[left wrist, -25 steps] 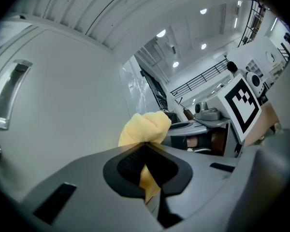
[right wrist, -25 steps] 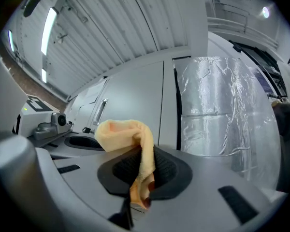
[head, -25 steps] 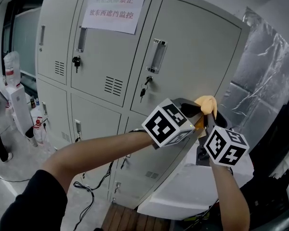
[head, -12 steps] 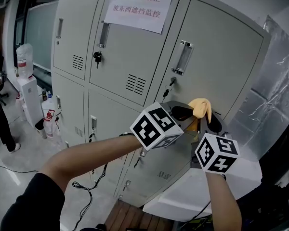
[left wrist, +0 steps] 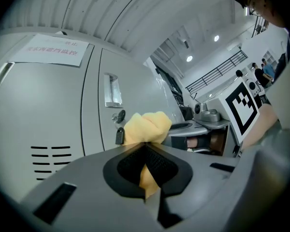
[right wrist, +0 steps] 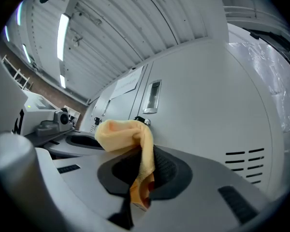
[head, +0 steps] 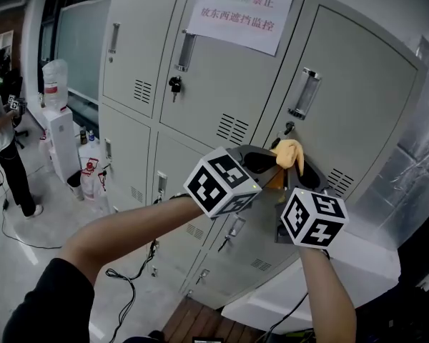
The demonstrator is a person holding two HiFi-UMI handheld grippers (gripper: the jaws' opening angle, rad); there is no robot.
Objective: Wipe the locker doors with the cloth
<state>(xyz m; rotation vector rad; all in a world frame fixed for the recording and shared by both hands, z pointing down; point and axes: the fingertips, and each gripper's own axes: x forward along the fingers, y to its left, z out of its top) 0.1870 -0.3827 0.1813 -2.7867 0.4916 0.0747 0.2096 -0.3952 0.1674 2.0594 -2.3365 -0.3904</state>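
Two grey hand-held grippers, each topped with a black-and-white marker cube, meet tip to tip close in front of the person. The left gripper (head: 266, 164) and the right gripper (head: 304, 176) both have their jaws pinched onto the same bunched yellow cloth (head: 289, 153), which bulges above the jaws. The cloth sits right by the lock (head: 289, 128) of the upper right pale grey metal locker door (head: 350, 77), below its chrome handle (head: 304, 93). Whether it touches the door cannot be made out. Farther left, a white paper notice (head: 239, 14) hangs across two doors. Beyond, a white water dispenser (head: 57, 123) stands on the floor (head: 28, 241).
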